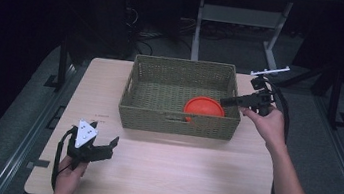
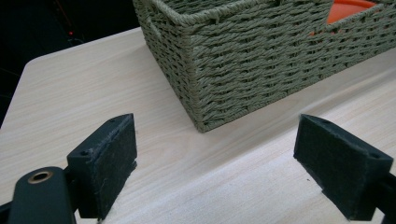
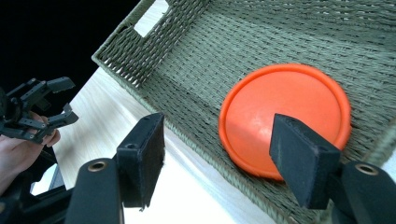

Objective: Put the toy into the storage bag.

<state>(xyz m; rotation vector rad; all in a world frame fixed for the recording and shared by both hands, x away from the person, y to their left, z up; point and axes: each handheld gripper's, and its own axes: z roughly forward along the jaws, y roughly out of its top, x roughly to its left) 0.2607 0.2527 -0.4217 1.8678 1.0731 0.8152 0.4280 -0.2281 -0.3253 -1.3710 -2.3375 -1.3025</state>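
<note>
orange disc (image 3: 285, 116) whole from right gripper (image 3: 229, 163) view

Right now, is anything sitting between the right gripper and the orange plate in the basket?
Nothing visible blocks it. The right gripper is open over the woven basket's rim, and the orange plate lies flat inside, uncovered, directly ahead.

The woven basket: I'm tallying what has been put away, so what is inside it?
Inside the woven basket lies one orange disc, flat on the floor near a corner. The near wall hides part of the basket's floor in the high view.
</note>
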